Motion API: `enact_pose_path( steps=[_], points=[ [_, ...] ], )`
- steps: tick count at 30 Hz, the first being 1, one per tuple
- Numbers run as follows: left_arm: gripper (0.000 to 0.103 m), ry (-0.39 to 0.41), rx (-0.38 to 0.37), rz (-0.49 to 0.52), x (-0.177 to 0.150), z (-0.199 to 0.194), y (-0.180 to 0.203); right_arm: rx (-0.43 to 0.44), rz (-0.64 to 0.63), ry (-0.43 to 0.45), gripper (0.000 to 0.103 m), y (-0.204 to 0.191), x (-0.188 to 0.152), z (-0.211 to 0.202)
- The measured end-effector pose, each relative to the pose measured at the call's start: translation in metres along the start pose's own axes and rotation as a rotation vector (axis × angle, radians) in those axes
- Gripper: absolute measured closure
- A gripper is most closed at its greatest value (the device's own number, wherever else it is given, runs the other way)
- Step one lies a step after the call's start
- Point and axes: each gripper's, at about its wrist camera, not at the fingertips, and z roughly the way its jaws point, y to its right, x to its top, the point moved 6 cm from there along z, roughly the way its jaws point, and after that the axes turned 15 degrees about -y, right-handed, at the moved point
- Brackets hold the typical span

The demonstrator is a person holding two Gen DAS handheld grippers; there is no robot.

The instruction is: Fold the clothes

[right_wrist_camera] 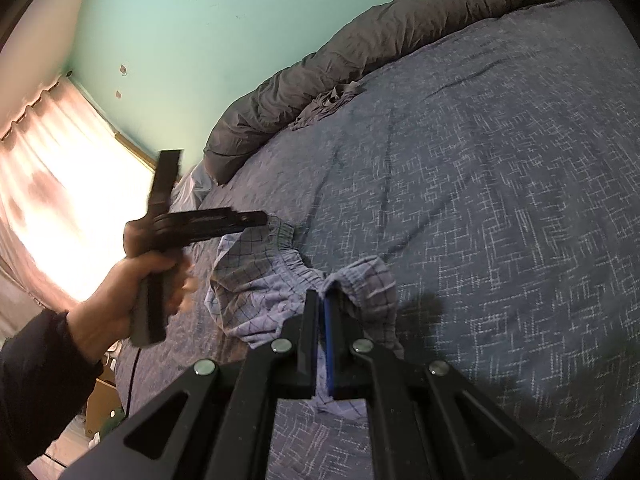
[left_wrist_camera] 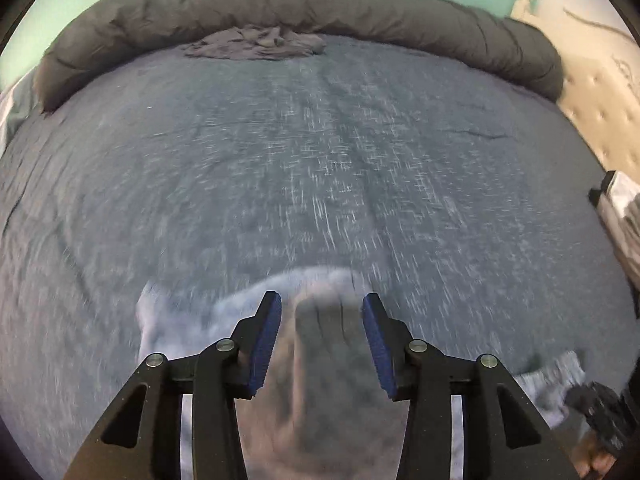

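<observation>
A pair of light blue checked shorts lies crumpled on the blue patterned bedspread. My right gripper is shut on a fold of the shorts and lifts that edge. My left gripper is open, its blue pads apart above the blurred shorts. In the right wrist view the left gripper is held by a hand over the waistband end of the shorts. Another grey garment lies crumpled at the far side of the bed.
A rolled dark grey duvet runs along the far edge of the bed below a green wall. A bright curtained window is at the left. A cardboard box stands on the floor beside the bed.
</observation>
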Motion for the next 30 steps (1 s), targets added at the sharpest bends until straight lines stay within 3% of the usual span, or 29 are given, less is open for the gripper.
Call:
enact_pose_path(
  steps=[4, 6, 11, 18, 21, 30],
  points=[
    [0.061, -0.041, -0.034, 0.001, 0.005, 0.017, -0.003, 0.009, 0.009, -0.010, 0.101, 0.002, -0.001, 0.004],
    [0.096, -0.068, -0.041, 0.007, 0.000, 0.023, -0.004, 0.014, 0.015, -0.012, 0.101, 0.003, -0.002, 0.005],
    [0.097, -0.024, -0.050, 0.039, -0.016, 0.000, -0.007, 0.007, 0.003, 0.000, 0.101, -0.001, 0.000, 0.000],
    [0.098, 0.123, -0.092, 0.020, -0.058, -0.081, -0.025, -0.008, -0.027, 0.030, 0.101, -0.010, 0.004, -0.013],
    [0.098, 0.167, -0.100, 0.001, -0.076, -0.113, -0.036, 0.026, -0.035, 0.052, 0.101, -0.021, 0.005, -0.023],
    [0.098, 0.318, -0.120, -0.007, -0.122, -0.222, -0.051, 0.029, -0.180, 0.173, 0.101, -0.097, 0.015, -0.097]
  ],
)
